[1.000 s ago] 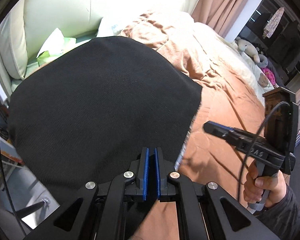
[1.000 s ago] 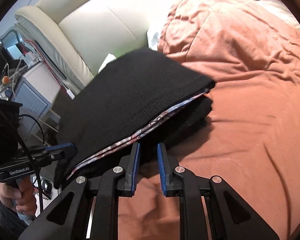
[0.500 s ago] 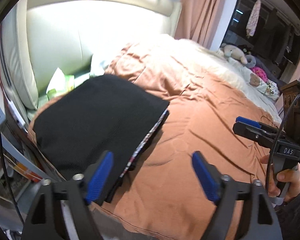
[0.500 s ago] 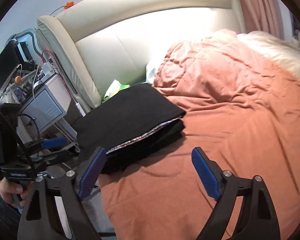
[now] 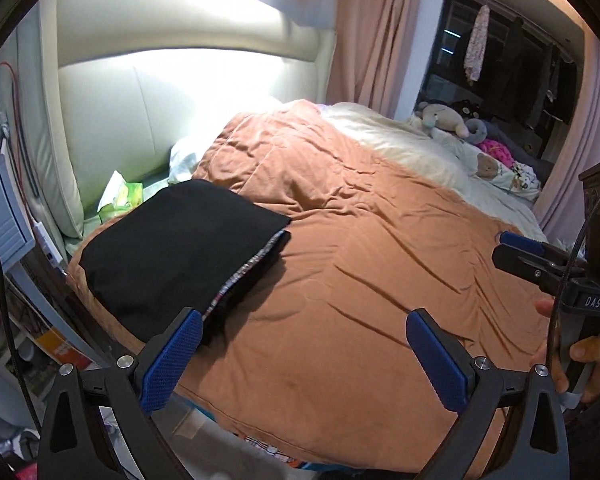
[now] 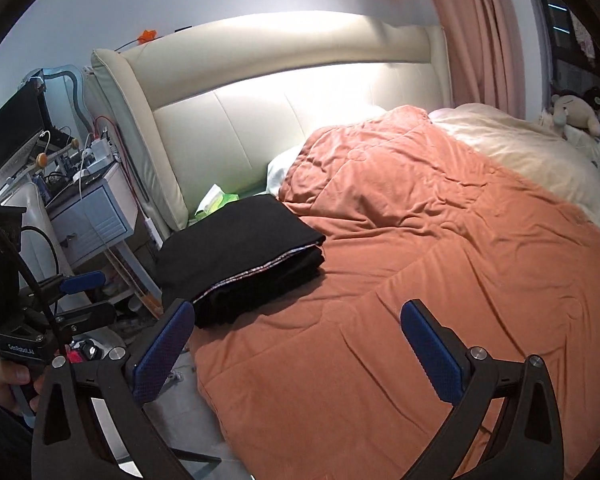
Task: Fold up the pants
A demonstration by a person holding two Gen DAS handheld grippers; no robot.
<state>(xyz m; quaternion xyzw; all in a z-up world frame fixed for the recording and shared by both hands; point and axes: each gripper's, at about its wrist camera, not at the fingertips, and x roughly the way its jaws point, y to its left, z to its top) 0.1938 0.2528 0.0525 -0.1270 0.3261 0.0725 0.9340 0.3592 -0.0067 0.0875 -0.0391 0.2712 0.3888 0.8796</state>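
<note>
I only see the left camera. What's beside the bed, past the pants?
Observer: Past the folded pants, a black screen stands behind a cluttered bedside table.
Child: Is my right gripper holding something?
Observer: No. The right gripper is wide open above the blanket, with nothing between its fingers.
Child: Can you see my left hand?
Observer: Yes. The left hand grips the handle of the left gripper, whose jaws are apart.
</note>
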